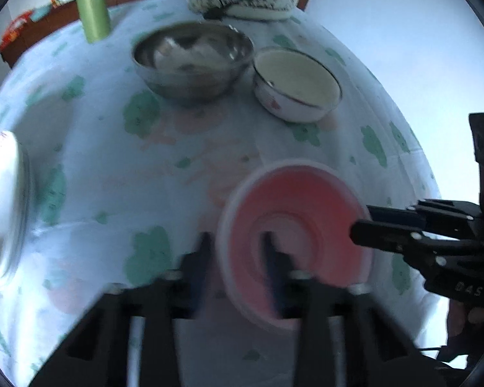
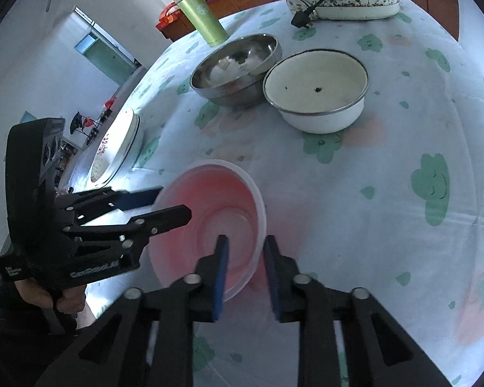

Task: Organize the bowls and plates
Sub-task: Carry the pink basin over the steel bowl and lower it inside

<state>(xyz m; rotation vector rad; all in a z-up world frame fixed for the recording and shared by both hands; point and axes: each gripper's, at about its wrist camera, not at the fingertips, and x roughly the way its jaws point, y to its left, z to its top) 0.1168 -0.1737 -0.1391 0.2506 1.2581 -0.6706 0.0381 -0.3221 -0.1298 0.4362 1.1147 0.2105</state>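
Jaws of both grippers (image 2: 246, 245) (image 1: 235, 242) straddling pink bowl (image 2: 209, 213) rim

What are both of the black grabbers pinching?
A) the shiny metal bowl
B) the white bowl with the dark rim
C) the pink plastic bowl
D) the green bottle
C: the left gripper and the right gripper each straddle the rim of the pink plastic bowl, one finger inside and one outside, on opposite sides.
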